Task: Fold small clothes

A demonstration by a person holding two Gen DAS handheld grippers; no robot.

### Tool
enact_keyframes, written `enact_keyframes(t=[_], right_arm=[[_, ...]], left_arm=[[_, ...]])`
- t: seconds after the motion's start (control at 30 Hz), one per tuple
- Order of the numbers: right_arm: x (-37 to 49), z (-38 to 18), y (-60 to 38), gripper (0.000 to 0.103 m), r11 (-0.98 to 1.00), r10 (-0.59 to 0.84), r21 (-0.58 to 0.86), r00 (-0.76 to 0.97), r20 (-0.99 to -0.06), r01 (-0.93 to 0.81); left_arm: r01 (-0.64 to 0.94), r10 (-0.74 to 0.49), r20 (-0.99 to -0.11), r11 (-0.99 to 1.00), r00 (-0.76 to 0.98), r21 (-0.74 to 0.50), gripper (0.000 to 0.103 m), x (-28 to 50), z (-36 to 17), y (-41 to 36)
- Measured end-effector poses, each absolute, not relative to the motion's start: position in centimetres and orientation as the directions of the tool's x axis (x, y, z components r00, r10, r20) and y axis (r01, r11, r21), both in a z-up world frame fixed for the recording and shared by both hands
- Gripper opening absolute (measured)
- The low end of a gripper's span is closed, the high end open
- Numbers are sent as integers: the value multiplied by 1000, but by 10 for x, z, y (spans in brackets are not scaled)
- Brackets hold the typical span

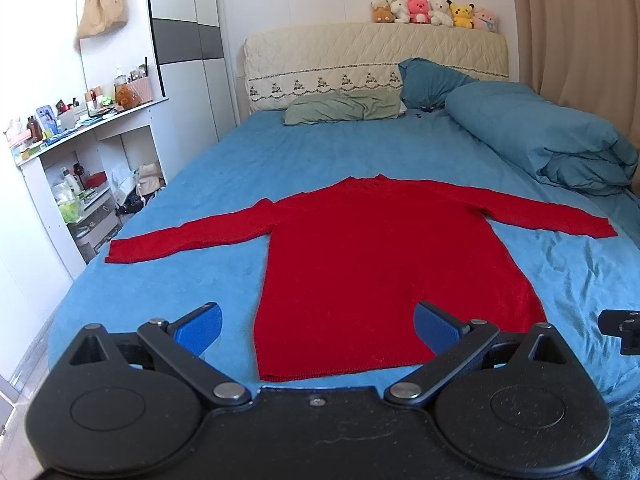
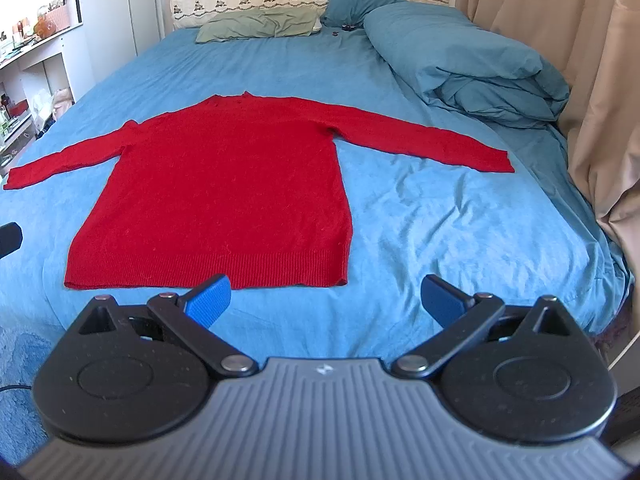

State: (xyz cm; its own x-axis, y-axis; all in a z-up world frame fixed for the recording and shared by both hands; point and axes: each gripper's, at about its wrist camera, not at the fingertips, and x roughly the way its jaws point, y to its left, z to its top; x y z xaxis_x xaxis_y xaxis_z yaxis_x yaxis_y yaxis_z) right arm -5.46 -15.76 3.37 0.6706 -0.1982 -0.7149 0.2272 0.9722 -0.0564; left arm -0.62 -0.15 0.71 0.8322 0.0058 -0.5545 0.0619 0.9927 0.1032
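A red long-sleeved sweater (image 1: 376, 264) lies flat on the blue bed sheet (image 1: 280, 160), both sleeves spread out, hem toward me. It also shows in the right wrist view (image 2: 228, 184). My left gripper (image 1: 318, 326) is open and empty, hovering over the hem. My right gripper (image 2: 326, 300) is open and empty, just short of the hem's right corner, over bare sheet. Part of the right gripper (image 1: 622, 330) shows at the right edge of the left wrist view.
A rolled blue duvet (image 2: 472, 52) lies at the far right of the bed, pillows (image 1: 344, 108) at the headboard. Cluttered white shelves (image 1: 72, 168) stand left of the bed. Beige curtains (image 2: 600, 100) hang on the right.
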Motion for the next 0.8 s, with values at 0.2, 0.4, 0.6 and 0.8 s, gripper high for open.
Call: enact_keyframes(t=[0.2,0.4,0.6,0.8], right_arm=[[-52,33,-158,103,972,-200,-56,673,-712,229],[-57,37,-157,103,971,-200,-52,675,-710,233],[-57,37,-157,103,971,-200,-51,675,-711,234],[-57,38,-158,103,971,-198,-48,676,-710,233]], left_arm=[[65,4,-552,992,834,105,103,-7,8,-2],[70,-4,-554,993,833,98,103,-8,8,-2],[72,-5,-554,993,833,99,103,-7,7,-2],[71,-5,-554,993,833,98,103,-8,8,-1]])
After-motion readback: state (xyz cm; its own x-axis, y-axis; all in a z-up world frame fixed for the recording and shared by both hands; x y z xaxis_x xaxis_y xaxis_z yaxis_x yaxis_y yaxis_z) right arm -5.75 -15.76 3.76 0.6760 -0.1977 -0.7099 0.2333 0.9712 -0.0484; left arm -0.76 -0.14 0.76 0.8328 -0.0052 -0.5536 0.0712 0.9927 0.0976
